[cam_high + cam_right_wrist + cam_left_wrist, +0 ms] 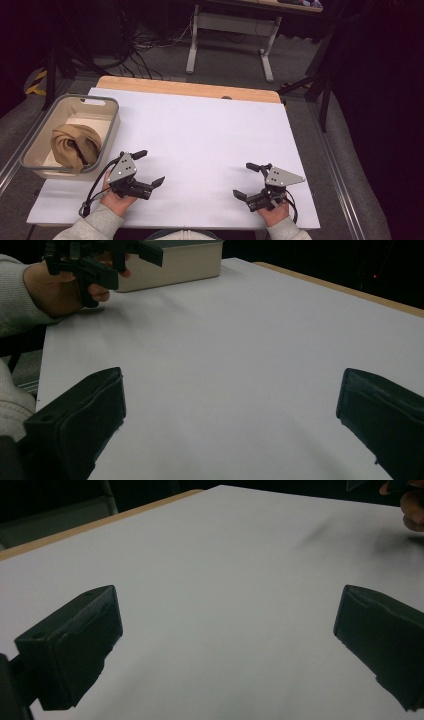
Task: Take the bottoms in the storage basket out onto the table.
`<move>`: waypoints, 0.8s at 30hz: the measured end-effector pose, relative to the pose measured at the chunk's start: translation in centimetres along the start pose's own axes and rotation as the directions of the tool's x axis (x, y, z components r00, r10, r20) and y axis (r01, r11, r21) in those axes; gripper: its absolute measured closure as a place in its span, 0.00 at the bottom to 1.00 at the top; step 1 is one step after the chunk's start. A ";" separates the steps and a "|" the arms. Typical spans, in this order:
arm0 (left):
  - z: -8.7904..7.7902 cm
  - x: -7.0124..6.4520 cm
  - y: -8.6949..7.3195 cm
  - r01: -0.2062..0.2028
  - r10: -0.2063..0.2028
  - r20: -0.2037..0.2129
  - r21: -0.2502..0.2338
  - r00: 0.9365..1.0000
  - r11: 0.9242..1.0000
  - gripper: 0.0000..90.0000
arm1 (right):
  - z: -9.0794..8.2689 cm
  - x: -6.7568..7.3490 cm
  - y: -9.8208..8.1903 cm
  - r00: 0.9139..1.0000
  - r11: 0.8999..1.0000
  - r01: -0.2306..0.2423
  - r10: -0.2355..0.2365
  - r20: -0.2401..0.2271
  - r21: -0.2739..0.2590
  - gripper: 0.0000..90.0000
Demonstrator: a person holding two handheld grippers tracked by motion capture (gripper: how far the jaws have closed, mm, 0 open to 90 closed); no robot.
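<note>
A grey bin [111, 107] stands at the table's left edge with a bundled tan cloth [75, 145] inside. My left gripper [150, 167] rests near the front left of the white table top [210, 130], just right of the bin, jaws wide open and nothing between them. My right gripper [246, 180] sits at the front right, also open and empty, its jaws pointing left. In the left gripper view the gripper [227, 625] has bare white surface between its fingers. The right gripper view shows its own gripper [230, 405] over bare surface, with the other hand and left gripper [100, 262] far off beside the bin [170, 262].
The white sheet covers a wooden table whose far edge [190, 89] shows as a tan strip. Beyond it stand a desk frame's legs [192, 45] and cables on the floor. Dark stands flank the table at both sides.
</note>
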State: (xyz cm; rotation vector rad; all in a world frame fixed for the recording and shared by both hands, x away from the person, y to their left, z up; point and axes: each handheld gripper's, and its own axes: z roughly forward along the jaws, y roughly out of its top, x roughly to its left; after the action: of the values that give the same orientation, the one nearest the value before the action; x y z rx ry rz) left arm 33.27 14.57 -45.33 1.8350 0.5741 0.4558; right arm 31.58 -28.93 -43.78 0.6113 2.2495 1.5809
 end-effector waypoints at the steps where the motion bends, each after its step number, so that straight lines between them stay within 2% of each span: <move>1: 0.0 -0.1 0.1 -0.002 0.002 -0.003 -0.006 1.000 1.000 0.00 | 0.0 0.0 0.0 1.000 1.000 -0.001 0.001 -0.001 0.003 0.00; 7: -0.2 -0.2 0.4 -0.007 0.008 0.014 -0.026 1.000 1.000 0.00 | 0.1 0.0 -0.1 1.000 1.000 -0.002 0.002 -0.003 0.007 0.00; 8: -0.3 -0.3 0.5 -0.013 0.014 0.035 -0.031 0.999 0.999 0.00 | 0.1 0.0 -0.1 1.000 1.000 -0.002 0.002 -0.003 0.008 0.00; 11: -0.5 -0.3 0.7 -0.022 0.023 0.030 -0.024 0.999 0.999 0.01 | 0.1 -0.1 -0.1 1.000 1.000 -0.003 0.003 -0.005 0.008 0.00; 15: -0.8 -0.3 0.9 -0.010 0.011 0.040 -0.023 0.999 1.000 0.02 | 0.2 0.0 -0.1 1.000 1.000 -0.003 0.003 -0.006 0.014 0.00; 18: -0.9 -0.3 1.2 -0.023 0.023 0.037 -0.024 0.999 0.999 0.05 | 0.3 -0.1 -0.2 1.000 1.000 -0.004 0.004 -0.008 0.017 0.00; 24: -1.1 -0.3 1.6 -0.004 0.006 0.068 -0.040 0.998 0.999 0.06 | 0.3 -0.1 -0.2 1.000 1.000 -0.006 0.007 -0.008 0.021 0.00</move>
State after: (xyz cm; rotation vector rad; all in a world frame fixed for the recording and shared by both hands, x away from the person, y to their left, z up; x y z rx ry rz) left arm 32.72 14.81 -43.45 1.8071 0.5109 0.4038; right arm 31.79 -28.75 -44.07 0.6198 2.2750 1.5671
